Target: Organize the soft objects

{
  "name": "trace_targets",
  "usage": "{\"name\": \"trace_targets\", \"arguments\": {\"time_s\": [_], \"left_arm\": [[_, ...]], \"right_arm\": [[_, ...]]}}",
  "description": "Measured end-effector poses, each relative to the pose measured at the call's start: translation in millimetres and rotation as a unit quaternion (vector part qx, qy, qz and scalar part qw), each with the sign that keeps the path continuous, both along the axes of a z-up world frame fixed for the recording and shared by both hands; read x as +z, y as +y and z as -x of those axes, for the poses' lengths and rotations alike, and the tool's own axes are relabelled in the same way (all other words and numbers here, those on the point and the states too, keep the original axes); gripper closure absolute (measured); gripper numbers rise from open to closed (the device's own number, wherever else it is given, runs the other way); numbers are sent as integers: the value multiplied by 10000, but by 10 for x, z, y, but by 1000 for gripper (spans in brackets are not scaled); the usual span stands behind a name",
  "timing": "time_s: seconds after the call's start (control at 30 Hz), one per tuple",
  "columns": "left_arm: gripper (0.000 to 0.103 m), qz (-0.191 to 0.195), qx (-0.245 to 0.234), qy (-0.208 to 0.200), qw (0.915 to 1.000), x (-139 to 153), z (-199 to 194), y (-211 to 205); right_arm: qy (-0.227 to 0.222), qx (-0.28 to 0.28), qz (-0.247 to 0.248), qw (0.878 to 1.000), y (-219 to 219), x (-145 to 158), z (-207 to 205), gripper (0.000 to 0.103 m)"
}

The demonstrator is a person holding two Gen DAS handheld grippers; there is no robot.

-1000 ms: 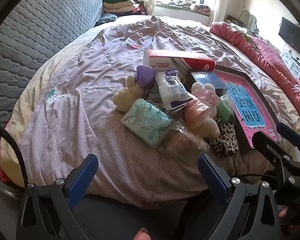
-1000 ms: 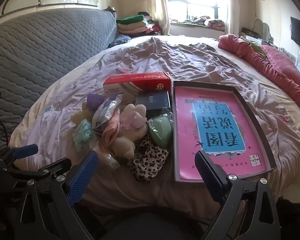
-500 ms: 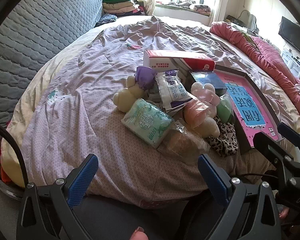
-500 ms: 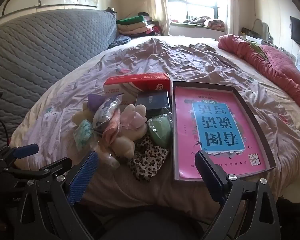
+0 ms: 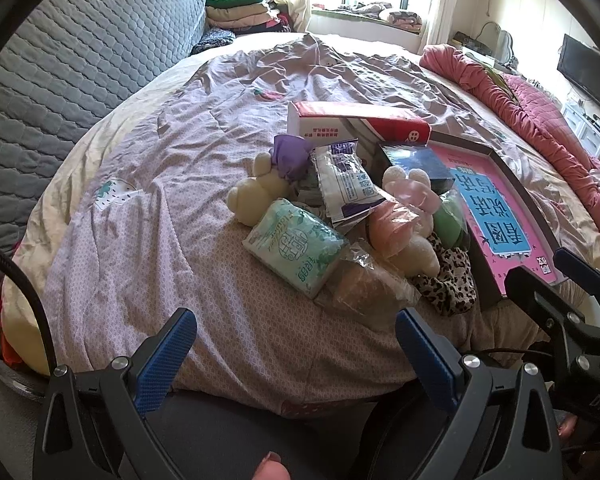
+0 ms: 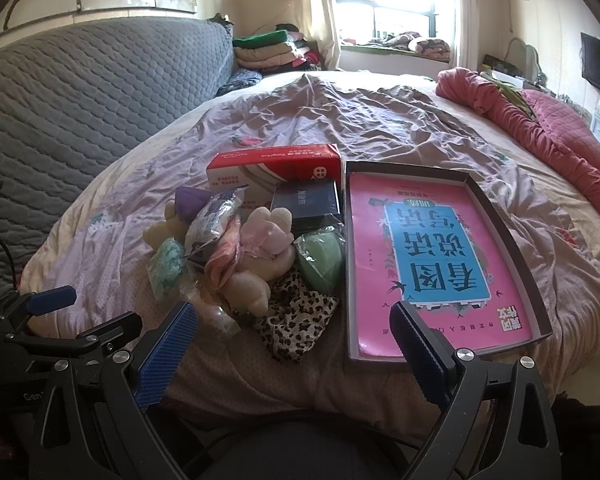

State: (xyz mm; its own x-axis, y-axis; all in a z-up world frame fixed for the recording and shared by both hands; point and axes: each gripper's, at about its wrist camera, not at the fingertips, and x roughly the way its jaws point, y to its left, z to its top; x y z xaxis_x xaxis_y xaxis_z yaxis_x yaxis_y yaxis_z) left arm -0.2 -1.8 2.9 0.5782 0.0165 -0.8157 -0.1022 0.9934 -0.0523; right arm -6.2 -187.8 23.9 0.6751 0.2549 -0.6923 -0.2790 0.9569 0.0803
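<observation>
Soft objects sit in a small heap on the near part of a bed (image 6: pixel 380 128) covered by a wrinkled lilac sheet. In the heap are a mint-green tissue pack (image 5: pixel 296 246), a cream plush toy (image 5: pixel 256 196) with a purple cloth (image 5: pixel 290 156) against it, a white and purple packet (image 5: pixel 346 184), a pink plush (image 6: pixel 266 234), a green pouch (image 6: pixel 324 264) and a leopard-print cloth (image 6: pixel 296 320) at the near edge. A red and white box (image 6: pixel 276 164) lies on the far side of the heap, with a dark box (image 6: pixel 304 200) just in front of it. To the right, touching the heap, lies a shallow open box (image 6: pixel 512 240) holding a pink and blue book (image 6: pixel 432 256).

The left gripper (image 5: pixel 296 356) hovers low at the near edge of the bed, level and pointing at the heap, its blue-padded fingers spread wide and holding nothing. The right gripper (image 6: pixel 292 348) hangs beside it to the right, also level, its fingers spread wide and empty, aimed between the leopard cloth and the open box. Neither touches anything.
</observation>
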Motion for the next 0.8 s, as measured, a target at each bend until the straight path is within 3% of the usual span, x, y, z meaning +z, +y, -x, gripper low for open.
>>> {"name": "trace_targets", "arguments": {"time_s": [0.8], "left_arm": [[3,8,-4,-40,10000,-20,4,-8]], "right_arm": [[70,-30,-23,10000,-24,-35,-28,6]]}}
